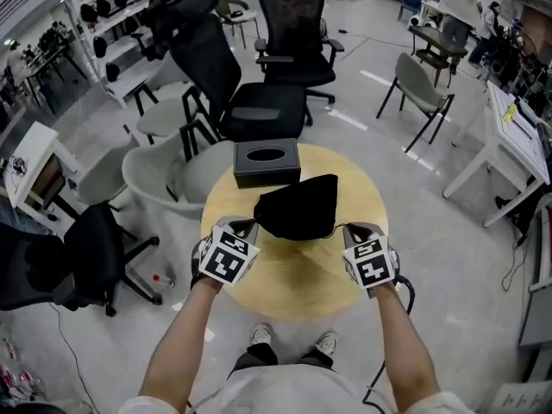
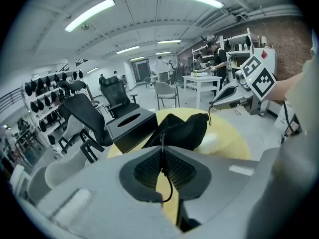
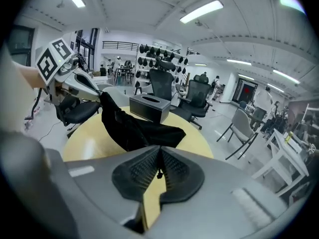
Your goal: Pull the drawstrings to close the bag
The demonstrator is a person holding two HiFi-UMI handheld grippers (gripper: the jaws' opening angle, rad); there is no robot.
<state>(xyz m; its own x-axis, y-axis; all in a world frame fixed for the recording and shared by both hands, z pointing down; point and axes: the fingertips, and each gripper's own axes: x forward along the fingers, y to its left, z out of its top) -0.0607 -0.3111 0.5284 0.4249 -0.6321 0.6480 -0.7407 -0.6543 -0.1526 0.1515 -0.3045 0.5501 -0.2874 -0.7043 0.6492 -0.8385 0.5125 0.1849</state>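
- Bag (image 1: pixel 297 207): black cloth, over the far half of a round yellow table (image 1: pixel 293 283), straight ahead of me and between my two tools.
- My left gripper (image 1: pixel 248 227) is at the bag's left corner and my right gripper (image 1: pixel 348 229) at its right corner. Each tip is just beside the cloth, and the two are about level.
- In the left gripper view the jaws are closed tight on the left drawstring (image 2: pixel 170 185). The thin black cord runs down between the ribbed pads, and a short loop hangs out below them.
- In the right gripper view the jaws are likewise pressed together on the right drawstring (image 3: pixel 159 173), with only a small end showing under the pads.
- From each gripper's camera, the bag's cloth rises in a peak towards the other gripper.
- A black tissue box (image 1: pixel 266 162) stands right behind the bag at the table's far edge. I cannot tell whether they touch.
- Bare yellow tabletop shows on my side of the bag, up to the near rim by my feet.
- To my left, beyond the rim, grey chairs (image 1: pixel 155 175) crowd close; a black office chair (image 1: pixel 250 102) is behind the box.
- To my right there is open grey floor, with a white desk (image 1: pixel 504 153) well apart.
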